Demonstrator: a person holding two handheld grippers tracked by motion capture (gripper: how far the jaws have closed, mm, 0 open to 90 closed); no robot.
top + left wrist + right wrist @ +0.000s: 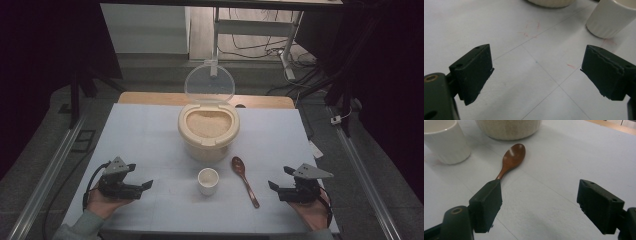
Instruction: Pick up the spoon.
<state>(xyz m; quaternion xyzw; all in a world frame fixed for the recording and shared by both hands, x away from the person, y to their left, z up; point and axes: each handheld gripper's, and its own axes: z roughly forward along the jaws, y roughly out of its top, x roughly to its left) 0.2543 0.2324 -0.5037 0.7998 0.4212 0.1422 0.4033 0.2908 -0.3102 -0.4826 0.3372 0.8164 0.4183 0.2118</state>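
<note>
A cream container (208, 134) full of rice stands mid-table with its clear lid (209, 83) flipped up behind it. In front of it sit a small white cup (208, 181) and, to its right, a brown wooden spoon (245, 181), bowl end toward the container. My left gripper (141, 180) rests near the front left of the table, open and empty, with the cup (610, 18) ahead to its right. My right gripper (280, 180) rests at the front right, open and empty; the spoon (511, 160) lies just beyond its left jaw.
The white tabletop (145, 135) has bare room left and right of the container. Metal rails (55, 165) run along both sides of the table. A desk frame with cables (285, 50) stands on the floor beyond the far edge.
</note>
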